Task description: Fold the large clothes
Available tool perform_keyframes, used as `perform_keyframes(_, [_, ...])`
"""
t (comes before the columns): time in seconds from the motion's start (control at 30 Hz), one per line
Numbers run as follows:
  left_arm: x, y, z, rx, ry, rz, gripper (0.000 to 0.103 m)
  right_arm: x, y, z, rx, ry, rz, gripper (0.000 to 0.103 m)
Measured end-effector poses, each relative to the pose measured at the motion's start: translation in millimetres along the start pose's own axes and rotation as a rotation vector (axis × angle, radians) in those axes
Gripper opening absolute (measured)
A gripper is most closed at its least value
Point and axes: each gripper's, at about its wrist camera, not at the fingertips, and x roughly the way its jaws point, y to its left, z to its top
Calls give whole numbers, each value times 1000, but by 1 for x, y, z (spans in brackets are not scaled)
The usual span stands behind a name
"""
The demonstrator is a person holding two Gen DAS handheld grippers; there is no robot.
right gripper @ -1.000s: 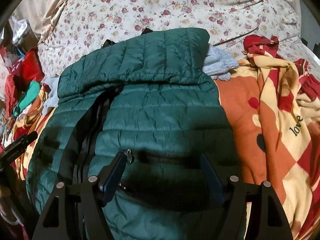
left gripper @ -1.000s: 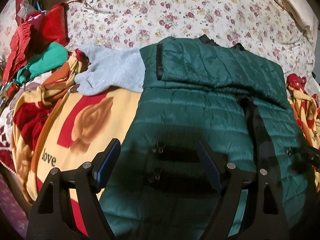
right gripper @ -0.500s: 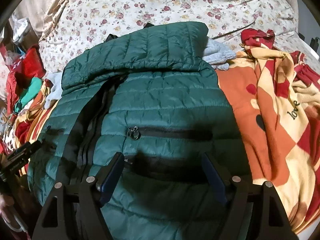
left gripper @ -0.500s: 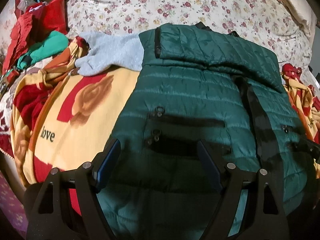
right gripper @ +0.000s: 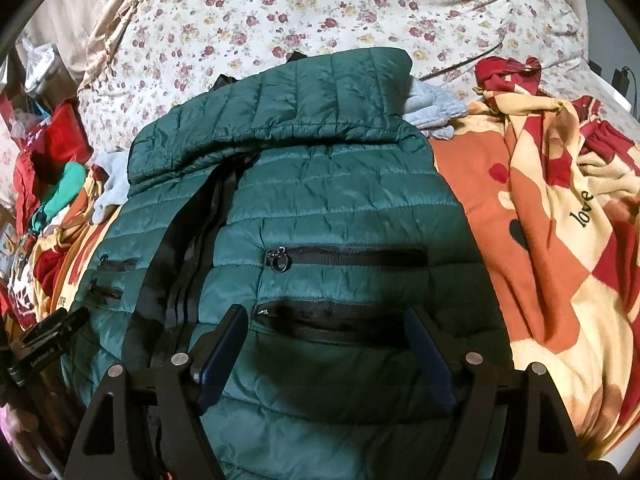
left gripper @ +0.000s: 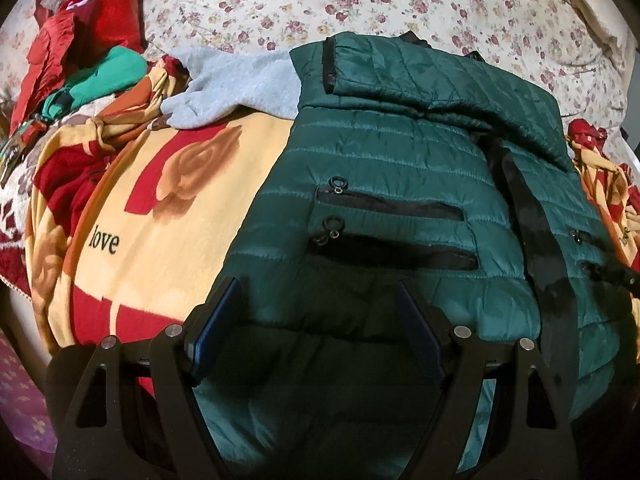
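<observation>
A: Where is the green puffer jacket?

B: Flat on the bed, over the love blanket. Left gripper and right gripper: jaws released above its hem, holding nothing.

A: Risk?

B: Slick quilting may slip; a zip pull could snag. Blanket left of the jacket lies free; clutter beyond.

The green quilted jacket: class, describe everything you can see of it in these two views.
The green quilted jacket is dark green, shiny and puffy, stitched in horizontal channels. It lies front up on a yellow and red blanket on the bed, its far end folded back over the body. A black zipper band runs down the middle, with two black zipped pockets on each side. A grey garment pokes out beneath its far end.
</observation>
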Motion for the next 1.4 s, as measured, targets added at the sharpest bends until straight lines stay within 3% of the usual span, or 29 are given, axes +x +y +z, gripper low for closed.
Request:
perform_keyframes(0.4, [-4, 6, -12, 4, 16, -15, 79, -1, -2, -13, -17, 14, -18, 78])
perform_keyframes(0.67, [-5, 19, -16, -10, 45, -106, 79, -5, -16, -20, 2, 46, -3, 79])
perform_keyframes(1.0, [-3, 69, -9, -176, 108, -171, 79, -14, -71, -35, 144, 56, -59, 84])
perform_keyframes(1.13, [14, 80, -18, -236, 196, -210, 79, -9, -82, -43, 186, 114, 56, 84])
perform_keyframes(1.3, [11, 69, -26, -186, 209, -237, 79, -15, -65, -46, 116, 126, 169, 85])
perform_keyframes(1.4, [16, 66, -27, -169, 215, -231, 79, -10, -58, -48, 43, 164, 142, 85])
